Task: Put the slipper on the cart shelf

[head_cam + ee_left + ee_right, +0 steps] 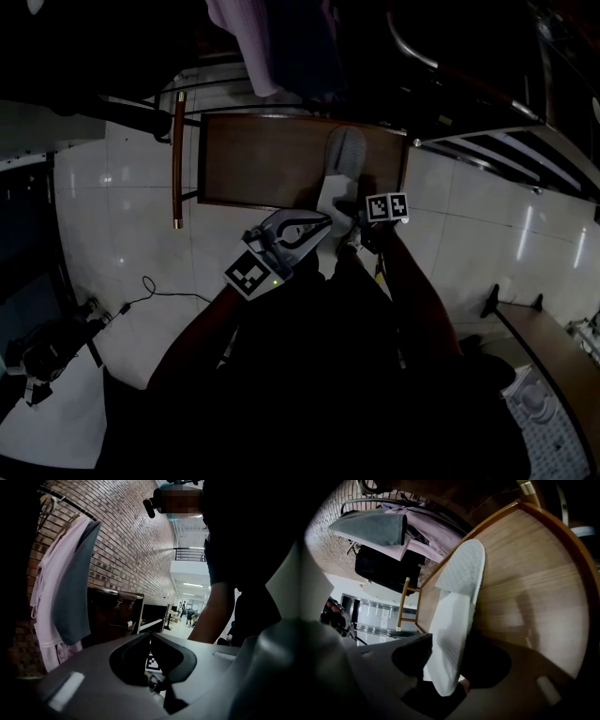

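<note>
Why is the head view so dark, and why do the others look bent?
Head view: underexposed; only the pale slipper and glare streaks on the floor tiles stand out. Left gripper view: the wide lens curves the brick wall. Right gripper view: the shelf edge bows and the corners go black.

Lobby-like hall: brick wall, glossy tiled floor, garments on a rail.

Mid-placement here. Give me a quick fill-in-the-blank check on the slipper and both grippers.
1. The white slipper sits between the jaws of the ___ gripper.
2. The slipper's toe end lies on the ___ cart shelf.
3. The left gripper has its jaws ___, with nothing between them.
Missing words: right; wooden; shut.
</note>
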A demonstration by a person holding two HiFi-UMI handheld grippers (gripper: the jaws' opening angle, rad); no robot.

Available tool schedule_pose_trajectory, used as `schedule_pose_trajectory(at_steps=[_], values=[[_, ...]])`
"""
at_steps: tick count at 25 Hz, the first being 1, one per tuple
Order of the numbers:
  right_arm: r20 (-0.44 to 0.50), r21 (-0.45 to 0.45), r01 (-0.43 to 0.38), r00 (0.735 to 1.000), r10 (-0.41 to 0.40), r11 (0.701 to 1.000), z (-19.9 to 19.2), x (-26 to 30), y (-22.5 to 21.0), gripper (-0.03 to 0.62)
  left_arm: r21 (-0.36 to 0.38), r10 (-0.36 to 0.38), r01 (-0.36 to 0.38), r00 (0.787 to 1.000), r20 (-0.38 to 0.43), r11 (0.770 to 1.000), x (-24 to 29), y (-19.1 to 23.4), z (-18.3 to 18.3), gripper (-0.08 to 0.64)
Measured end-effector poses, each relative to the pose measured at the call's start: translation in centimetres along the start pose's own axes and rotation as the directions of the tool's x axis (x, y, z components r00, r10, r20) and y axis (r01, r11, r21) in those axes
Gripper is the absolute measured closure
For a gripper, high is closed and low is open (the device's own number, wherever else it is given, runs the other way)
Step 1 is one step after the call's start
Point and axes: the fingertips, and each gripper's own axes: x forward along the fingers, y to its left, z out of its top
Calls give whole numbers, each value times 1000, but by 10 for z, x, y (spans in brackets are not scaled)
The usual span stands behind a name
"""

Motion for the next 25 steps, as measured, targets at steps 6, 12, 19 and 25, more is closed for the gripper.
schedule_pose_trajectory(at_steps=[6, 12, 19, 25], values=[[7, 0, 26, 1000, -26, 1000, -1, 3, 6, 486, 2, -2, 2, 1000, 2, 1000, -6, 4, -2, 548], [44, -76, 46, 998, -43, 996, 3, -13, 25, 523, -3, -13, 13, 1000, 0, 1000, -13, 9, -4, 548], [142, -111, 63, 989, -46, 992, 15, -44, 48, 525, 25, -47, 46, 999, 17, 999, -12, 3, 8, 548], [234, -205, 96, 971, -46, 974, 23, -78, 91, 525, 58, -67, 64, 997, 40, 996, -15, 0, 21, 552]])
